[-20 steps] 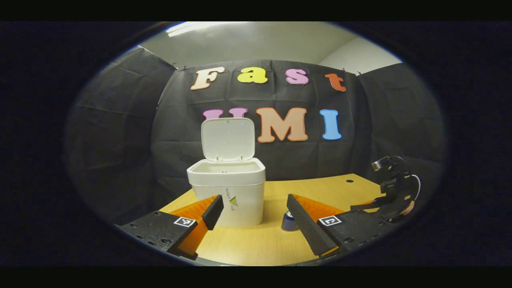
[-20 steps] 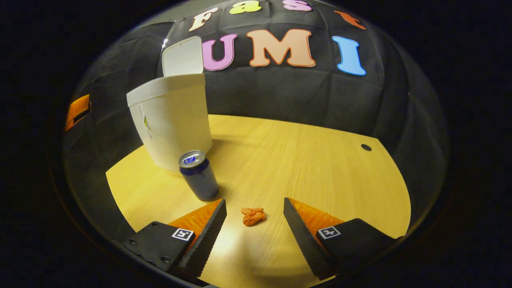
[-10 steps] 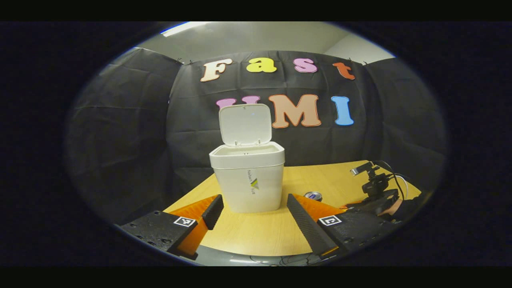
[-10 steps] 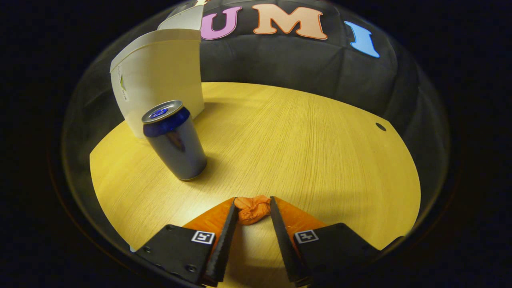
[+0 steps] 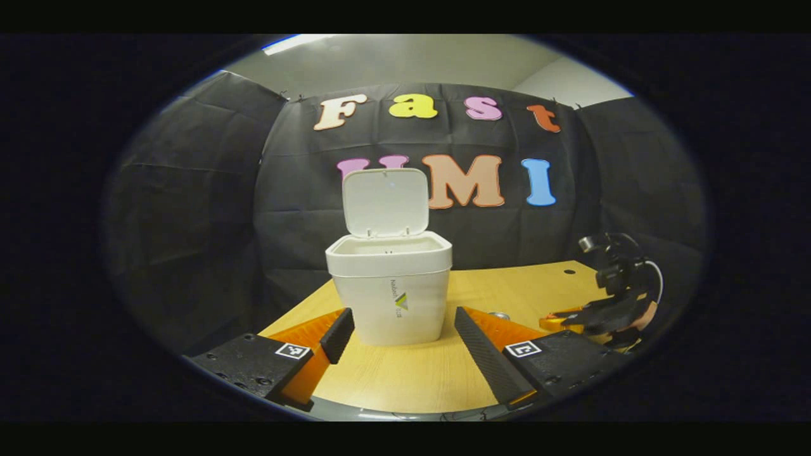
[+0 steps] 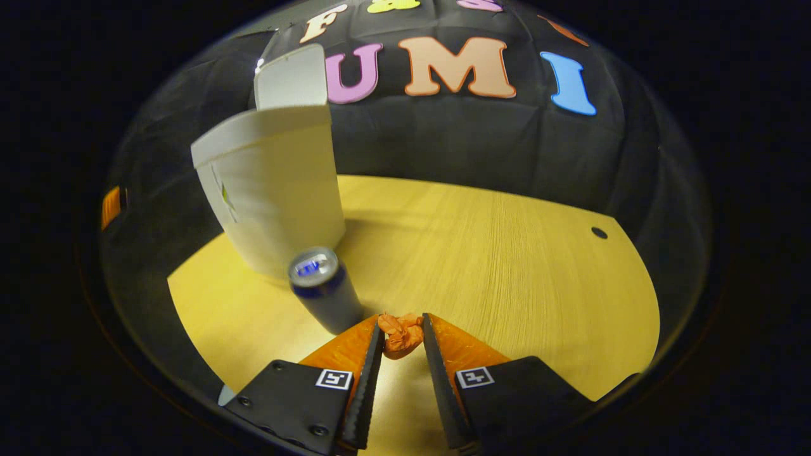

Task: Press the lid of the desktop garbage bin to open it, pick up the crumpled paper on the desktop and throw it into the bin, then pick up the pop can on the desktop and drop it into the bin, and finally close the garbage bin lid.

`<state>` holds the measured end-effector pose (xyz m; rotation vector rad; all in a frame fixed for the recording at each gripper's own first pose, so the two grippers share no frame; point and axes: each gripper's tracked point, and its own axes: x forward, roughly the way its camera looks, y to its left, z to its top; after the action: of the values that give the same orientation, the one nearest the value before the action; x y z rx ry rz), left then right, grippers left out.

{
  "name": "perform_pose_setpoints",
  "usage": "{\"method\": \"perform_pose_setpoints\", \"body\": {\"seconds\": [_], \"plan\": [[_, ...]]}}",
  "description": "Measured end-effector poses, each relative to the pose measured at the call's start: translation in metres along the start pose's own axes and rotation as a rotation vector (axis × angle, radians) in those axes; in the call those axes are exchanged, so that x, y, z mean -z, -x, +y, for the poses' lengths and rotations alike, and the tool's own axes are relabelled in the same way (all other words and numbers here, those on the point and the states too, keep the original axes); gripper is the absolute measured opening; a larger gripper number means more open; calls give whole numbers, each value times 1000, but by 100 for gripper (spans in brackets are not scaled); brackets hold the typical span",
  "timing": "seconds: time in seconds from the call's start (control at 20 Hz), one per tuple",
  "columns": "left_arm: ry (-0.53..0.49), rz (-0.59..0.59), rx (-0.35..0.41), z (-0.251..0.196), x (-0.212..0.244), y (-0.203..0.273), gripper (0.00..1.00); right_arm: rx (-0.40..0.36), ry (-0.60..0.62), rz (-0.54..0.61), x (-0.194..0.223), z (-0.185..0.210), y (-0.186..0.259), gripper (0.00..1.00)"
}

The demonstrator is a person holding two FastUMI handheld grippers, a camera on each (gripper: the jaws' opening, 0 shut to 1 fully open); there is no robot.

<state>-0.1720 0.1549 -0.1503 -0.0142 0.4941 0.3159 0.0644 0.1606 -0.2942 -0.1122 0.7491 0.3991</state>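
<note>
With its lid [image 5: 385, 201] standing upright, the white bin [image 5: 389, 288] sits open on the wooden counter [image 6: 507, 253]. Right gripper [image 6: 402, 332]: jaws closed on the crumpled orange paper [image 6: 402, 334], both fingers pressing it, just beside the can [image 6: 324, 290]. Can upright on the counter, near the bin's front corner. Left gripper [image 5: 401, 329]: jaws spread wide, nothing between them, facing the bin from near the counter's edge.
</note>
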Motion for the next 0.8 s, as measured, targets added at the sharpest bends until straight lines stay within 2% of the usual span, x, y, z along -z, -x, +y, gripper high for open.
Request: {"method": "perform_pose_setpoints", "body": {"seconds": [0.25, 0.3, 0.4, 0.55, 0.65, 0.8], "plan": [[23, -19, 25, 8, -3, -6, 98, -41, 51, -212, -112, 45, 38, 45], [28, -20, 21, 13, -2, -5, 95, -54, 64, -249, -134, 58, 45, 45], [41, -16, 15, 22, 3, -2, 97, -93, 87, -327, -175, 87, 53, 45], [64, 0, -8, 38, 13, 4, 95, -142, 137, -435, -227, 130, 55, 46], [88, 13, -26, 48, 21, 10, 97, -172, 159, -454, -251, 158, 35, 45], [111, 42, -51, 59, 36, 17, 95, -193, 179, -411, -258, 192, -11, 46]]}}
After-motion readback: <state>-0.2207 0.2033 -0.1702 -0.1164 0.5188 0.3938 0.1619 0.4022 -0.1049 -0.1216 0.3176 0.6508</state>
